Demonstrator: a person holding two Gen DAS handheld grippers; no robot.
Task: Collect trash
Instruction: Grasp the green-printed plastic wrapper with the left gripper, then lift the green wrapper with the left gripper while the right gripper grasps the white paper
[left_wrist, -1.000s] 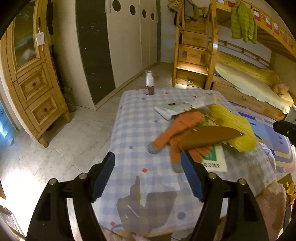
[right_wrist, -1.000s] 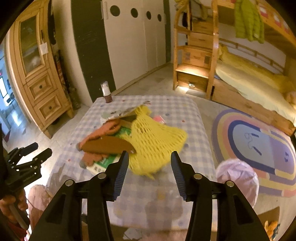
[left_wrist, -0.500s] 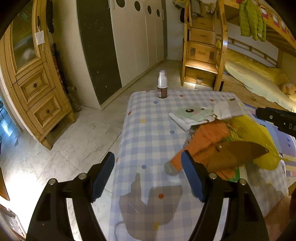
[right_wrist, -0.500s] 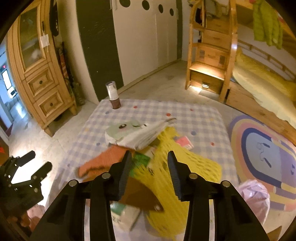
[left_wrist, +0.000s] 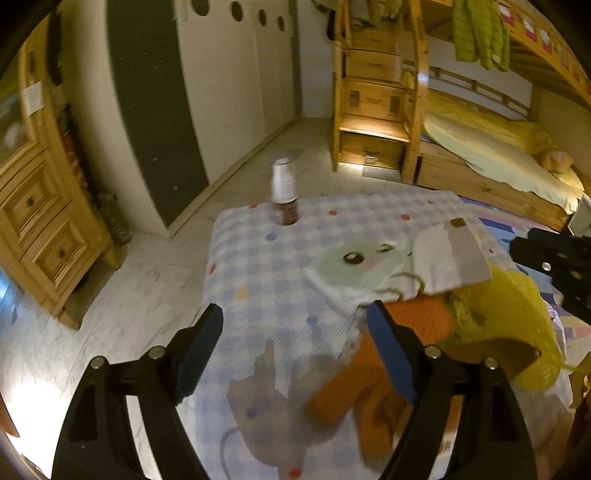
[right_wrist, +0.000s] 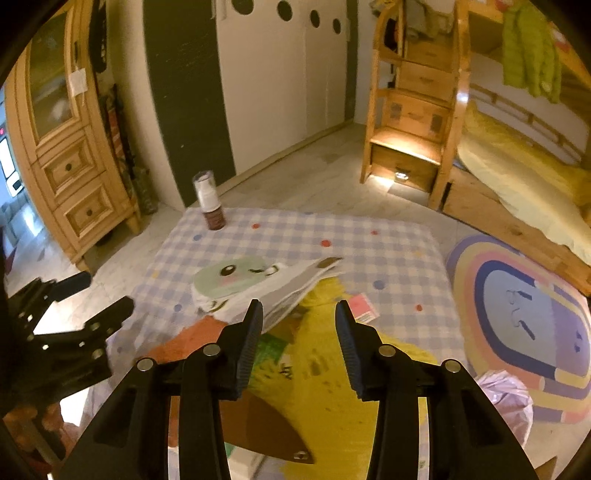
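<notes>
A checked tablecloth (left_wrist: 266, 266) covers a low table (right_wrist: 369, 251). On it lie a white packet with a green cartoon face (left_wrist: 364, 264) (right_wrist: 231, 280), an orange cloth (left_wrist: 354, 387) (right_wrist: 184, 341), a yellow mesh bag (left_wrist: 513, 314) (right_wrist: 325, 387), a brown flap (right_wrist: 258, 432) and a small pink packet (right_wrist: 362, 308). A small bottle (left_wrist: 283, 194) (right_wrist: 209, 201) stands at the far corner. My left gripper (left_wrist: 295, 343) is open and empty above the near cloth. My right gripper (right_wrist: 299, 332) is open and empty above the yellow bag.
A wooden cabinet (left_wrist: 40, 221) stands at the left. Wooden bunk stairs (right_wrist: 413, 122) and a bed (left_wrist: 498, 162) are at the back right. A striped rug (right_wrist: 524, 317) and a pink plastic bag (right_wrist: 506, 398) lie on the floor to the right of the table.
Both grippers have moved forward over the table and stayed open. The pile of items now sits closer under them, and the right gripper is over the yellow bag.
</notes>
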